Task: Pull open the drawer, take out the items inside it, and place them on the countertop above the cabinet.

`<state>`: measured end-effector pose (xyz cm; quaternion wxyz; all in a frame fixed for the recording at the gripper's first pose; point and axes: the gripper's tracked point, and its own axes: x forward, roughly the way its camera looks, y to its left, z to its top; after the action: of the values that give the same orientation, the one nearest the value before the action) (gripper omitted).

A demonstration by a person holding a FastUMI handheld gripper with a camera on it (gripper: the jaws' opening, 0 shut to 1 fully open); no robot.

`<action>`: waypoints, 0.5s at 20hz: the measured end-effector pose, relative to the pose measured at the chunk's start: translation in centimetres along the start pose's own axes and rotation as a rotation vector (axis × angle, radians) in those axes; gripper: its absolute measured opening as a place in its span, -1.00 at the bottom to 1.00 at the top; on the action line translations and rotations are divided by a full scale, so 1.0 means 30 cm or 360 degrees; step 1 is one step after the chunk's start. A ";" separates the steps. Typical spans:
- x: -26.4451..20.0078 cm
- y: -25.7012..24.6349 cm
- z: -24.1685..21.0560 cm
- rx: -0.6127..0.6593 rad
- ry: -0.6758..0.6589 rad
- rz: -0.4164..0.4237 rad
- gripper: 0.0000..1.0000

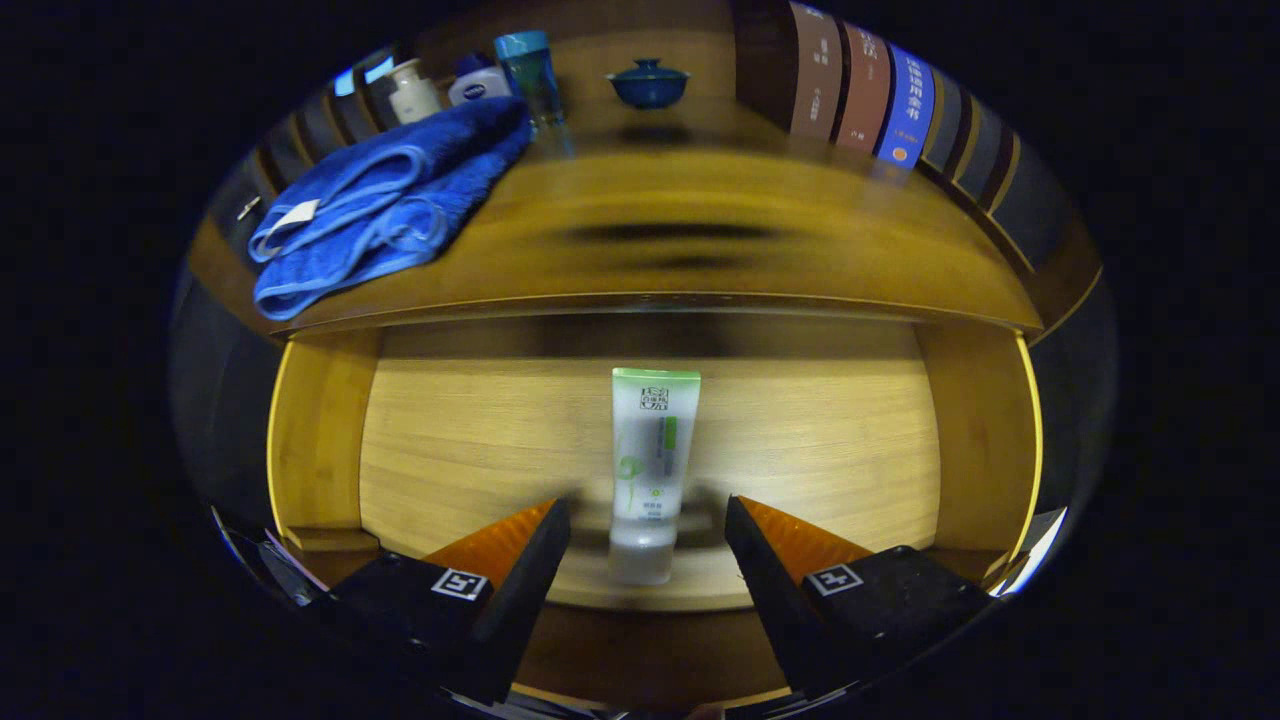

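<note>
The wooden drawer [320,430] stands pulled open below the countertop [700,250]. On the drawer floor lies a white squeeze tube [650,460] with a green end, its cap pointing toward me. My gripper [648,512] is open, and the cap end of the tube lies in the gap between its fingers [540,540] without either one touching it. A folded blue towel [380,210] rests on the countertop beyond the drawer, off to the left.
At the back of the countertop stand a white pump bottle [412,90], a white lotion bottle [478,85], a teal-capped bottle [530,75] and a blue lidded bowl [648,85]. A row of books [870,95] stands at the back right. Drawer walls rise on both sides.
</note>
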<state>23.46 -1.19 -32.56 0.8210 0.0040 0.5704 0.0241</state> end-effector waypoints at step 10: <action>0.105 -0.001 -0.047 0.0030 0.0197 -0.0091 0.23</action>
<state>23.24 -1.13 -36.00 0.7844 -0.0060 0.6203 -0.0046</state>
